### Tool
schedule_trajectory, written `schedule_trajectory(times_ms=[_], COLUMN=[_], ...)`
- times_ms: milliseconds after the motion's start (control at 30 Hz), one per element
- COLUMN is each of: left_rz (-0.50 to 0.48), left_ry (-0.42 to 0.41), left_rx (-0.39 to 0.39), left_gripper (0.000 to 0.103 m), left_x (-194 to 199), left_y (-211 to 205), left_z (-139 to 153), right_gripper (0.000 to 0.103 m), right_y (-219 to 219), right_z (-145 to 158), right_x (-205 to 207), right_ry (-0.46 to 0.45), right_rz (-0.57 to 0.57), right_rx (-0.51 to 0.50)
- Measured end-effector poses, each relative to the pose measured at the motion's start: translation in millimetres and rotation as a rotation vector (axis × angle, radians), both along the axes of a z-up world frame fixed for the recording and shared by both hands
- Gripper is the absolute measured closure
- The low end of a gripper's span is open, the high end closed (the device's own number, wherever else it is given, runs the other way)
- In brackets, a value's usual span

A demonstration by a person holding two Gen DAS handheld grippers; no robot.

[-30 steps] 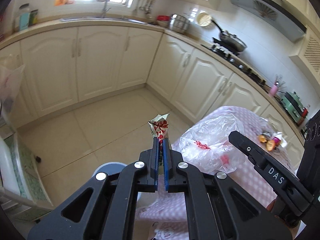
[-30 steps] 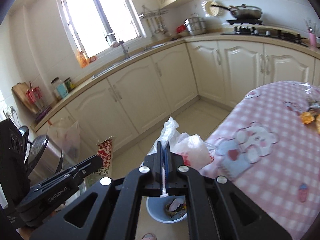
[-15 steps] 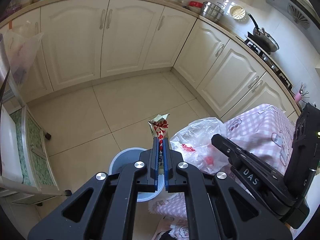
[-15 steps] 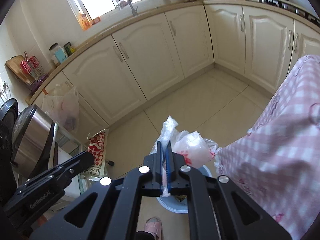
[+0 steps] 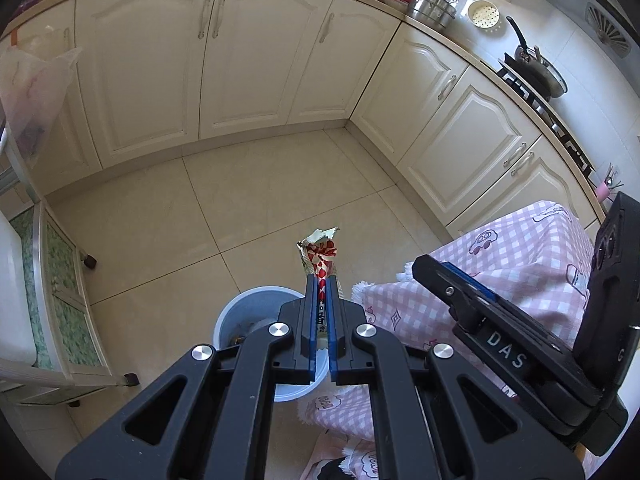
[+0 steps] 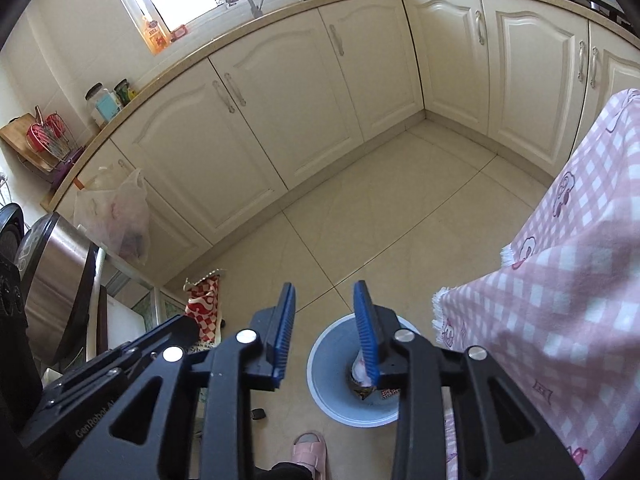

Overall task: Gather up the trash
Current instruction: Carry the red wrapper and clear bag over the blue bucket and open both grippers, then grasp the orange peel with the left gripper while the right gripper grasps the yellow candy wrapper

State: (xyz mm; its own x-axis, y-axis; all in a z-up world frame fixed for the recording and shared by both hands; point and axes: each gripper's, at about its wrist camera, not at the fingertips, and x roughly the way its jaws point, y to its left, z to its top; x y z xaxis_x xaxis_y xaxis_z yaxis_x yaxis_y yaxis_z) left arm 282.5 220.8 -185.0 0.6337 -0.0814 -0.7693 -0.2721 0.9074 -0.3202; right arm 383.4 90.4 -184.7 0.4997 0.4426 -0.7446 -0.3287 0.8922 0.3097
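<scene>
My left gripper (image 5: 320, 280) is shut on a red-and-white checked snack wrapper (image 5: 320, 256) that sticks up past the pads, above a pale blue bin (image 5: 244, 312) on the floor. In the right wrist view the same wrapper (image 6: 204, 304) shows at the left, held by the left gripper. My right gripper (image 6: 324, 292) is opening, with nothing between its blue pads. Directly below it the pale blue bin (image 6: 332, 360) holds a clear plastic bag (image 6: 362, 368) and other scraps.
A table with a pink checked cloth (image 6: 560, 280) stands right beside the bin. Cream cabinets (image 5: 260, 60) line the back and right walls. A steel pot (image 6: 52, 280) and a shelf unit (image 5: 52, 272) are at the left. A person's pink slipper (image 6: 308, 446) is near the bin.
Both grippers dropped toward the bin. The right gripper, which was shut on the clear plastic bag, opened, and the bag now lies in the bin. The left still holds the wrapper.
</scene>
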Motion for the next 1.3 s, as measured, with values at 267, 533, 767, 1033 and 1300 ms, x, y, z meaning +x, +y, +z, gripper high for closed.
schedule_trajectory(times_ms=[267,533,767,1033,1300], left_rz=[-0.023,-0.033,-0.03,-0.06,-0.139], left_ry=[-0.011,-0.033,-0.065,-0.106,-0.155], left_rx=[0.001,0.001,-0.002,0.015,0.036], left_gripper=[0.1,0.097,0.078,0.078,0.078], left_x=[6.1,12.0,9.3,-4.1,-14.2], left_y=[-11.6,-21.6,-32.3,-55.0,-105.0], left_z=[5.3,19.3,35.9,63.2,93.5], right_gripper=[0.069,0.069,0.068,0.068,0.068], right_y=[-16.2,-28.2,-40.5,-67.3,-123.0], right_z=[19.0,42.1,61.8,87.6,120.4], right_x=[-5.9,-14.4,-24.3,-42.8,-67.6], right_ry=[-0.048,-0.111,-0.151,-0.196,-0.259], right_rz=[-0.028,-0.044,-0.052,-0.077,-0.152], right_rx=[0.011,0.004,0.012,0.033,0.05])
